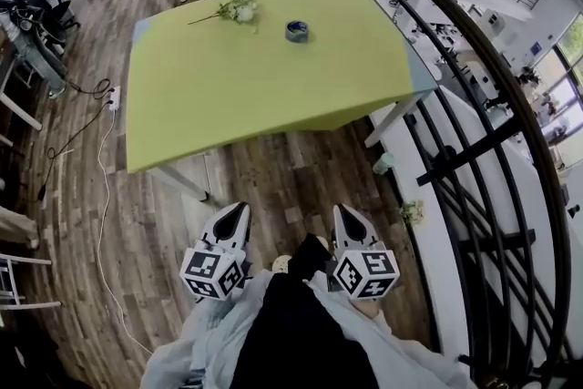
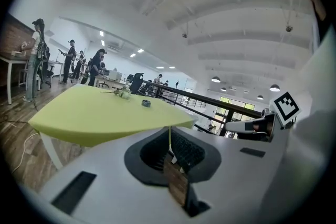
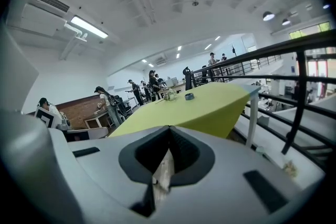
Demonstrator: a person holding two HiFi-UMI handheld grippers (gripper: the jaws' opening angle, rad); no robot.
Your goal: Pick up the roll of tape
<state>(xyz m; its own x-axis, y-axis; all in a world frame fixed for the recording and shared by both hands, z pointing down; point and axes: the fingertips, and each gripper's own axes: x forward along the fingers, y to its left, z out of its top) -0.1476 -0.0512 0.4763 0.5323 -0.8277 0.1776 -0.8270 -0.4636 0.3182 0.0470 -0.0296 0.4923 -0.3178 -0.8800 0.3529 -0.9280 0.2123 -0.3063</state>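
Far left in the head view, a power strip with its cable lies on the wood floor. The left gripper is held low over the floor, near the person's body and short of the table. In the left gripper view its jaws are pressed together tip to tip with nothing between them, and the left gripper touches nothing. The yellow-green table is ahead, well apart from both grippers. On its far side lies a sprig of flowers. The roll of tape lies flat just right of the flowers, near the far edge and not touching them. The same roll of tape shows small in the left gripper view and sits right of the flowers. The right gripper is held beside the left one, also over the floor. In the right gripper view the jaws are fully closed and empty, and the right gripper points toward the table. The roll of tape is far off on the tabletop. A dark railing curves along the right.
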